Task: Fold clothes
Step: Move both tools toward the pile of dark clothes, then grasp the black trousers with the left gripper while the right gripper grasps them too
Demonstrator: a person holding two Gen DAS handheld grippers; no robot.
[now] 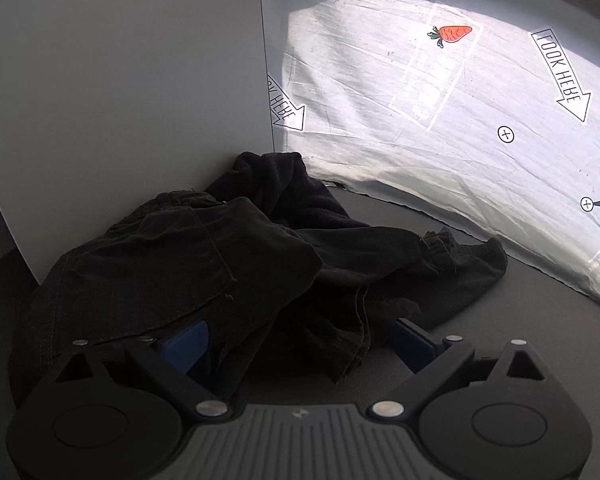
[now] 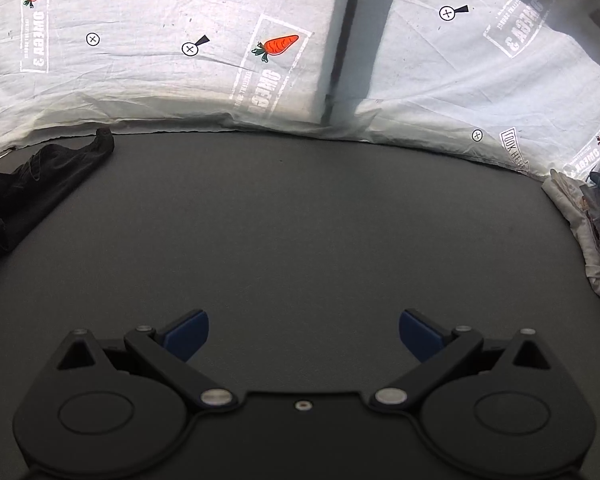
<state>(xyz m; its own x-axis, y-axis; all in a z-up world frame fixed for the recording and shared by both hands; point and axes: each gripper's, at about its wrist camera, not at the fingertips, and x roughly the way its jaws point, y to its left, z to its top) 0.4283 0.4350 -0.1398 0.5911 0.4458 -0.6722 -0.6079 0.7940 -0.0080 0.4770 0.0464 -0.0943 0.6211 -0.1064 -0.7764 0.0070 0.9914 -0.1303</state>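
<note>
The dark worktop [image 2: 300, 220] fills most of both views, backed by a white printed sheet [image 2: 160, 80] with carrots and arrows that hangs along its far edge. On the worktop's left part lies the black garment [image 1: 204, 264], a crumpled heap with a seamed panel uppermost and a gathered cuff or waistband trailing out toward the sheet; one end of it also shows at the left edge of the right wrist view. At the far right edge of that view sits a pile [image 2: 596, 232] of pale and denim-looking cloth, too squeezed by the lens to tell whether it is folded. The left tool [image 1: 300, 344] is right at the near edge of the garment with its blue pads wide apart; cloth drapes over and between them, but nothing is pinched. The right tool [image 2: 302, 336] hangs over bare worktop, well apart from the garment, its pads likewise spread and holding nothing. As for progress, I judge the folding of this piece hardly begun: no flat layer, no straight edge, no crease is visible. What seems left is nearly everything, namely finding two corners or the waistband, spreading the garment flat on the bare part, then folding it.
</note>
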